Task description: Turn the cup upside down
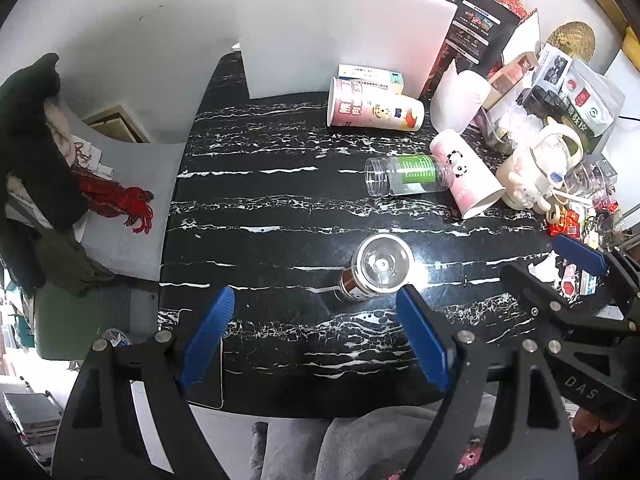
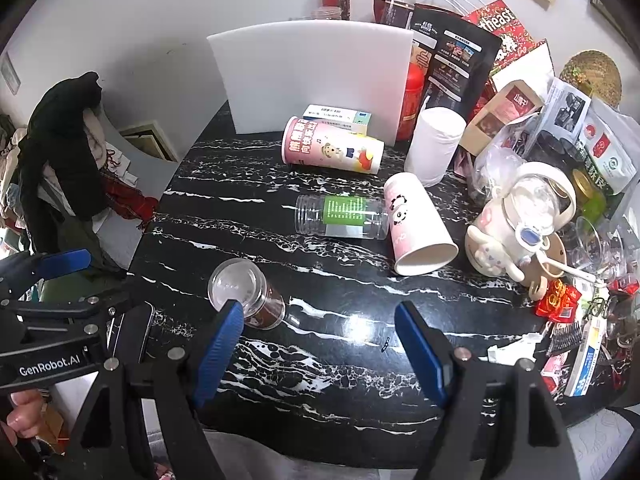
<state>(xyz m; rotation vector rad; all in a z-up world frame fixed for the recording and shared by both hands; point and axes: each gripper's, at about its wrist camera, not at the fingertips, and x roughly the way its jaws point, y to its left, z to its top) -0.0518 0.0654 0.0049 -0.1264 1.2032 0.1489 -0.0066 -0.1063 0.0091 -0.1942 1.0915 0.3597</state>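
Observation:
A clear plastic cup (image 1: 378,270) with a brown label stands upside down on the black marble table (image 1: 260,248), its flat base facing up. It also shows in the right wrist view (image 2: 244,292). My left gripper (image 1: 316,312) is open and empty, just in front of the cup. My right gripper (image 2: 320,328) is open and empty, to the right of the cup; its left finger overlaps the cup's edge in view. The right gripper shows at the right edge of the left wrist view (image 1: 560,280).
A clear jar with a green label (image 1: 404,176), a pink panda paper cup (image 1: 466,176) and a pink cartoon cup (image 1: 374,106) lie on their sides farther back. A white foam board (image 1: 336,36) stands behind. Clutter of bags and mugs (image 1: 552,152) fills the right side. A phone (image 1: 208,380) lies at the front left.

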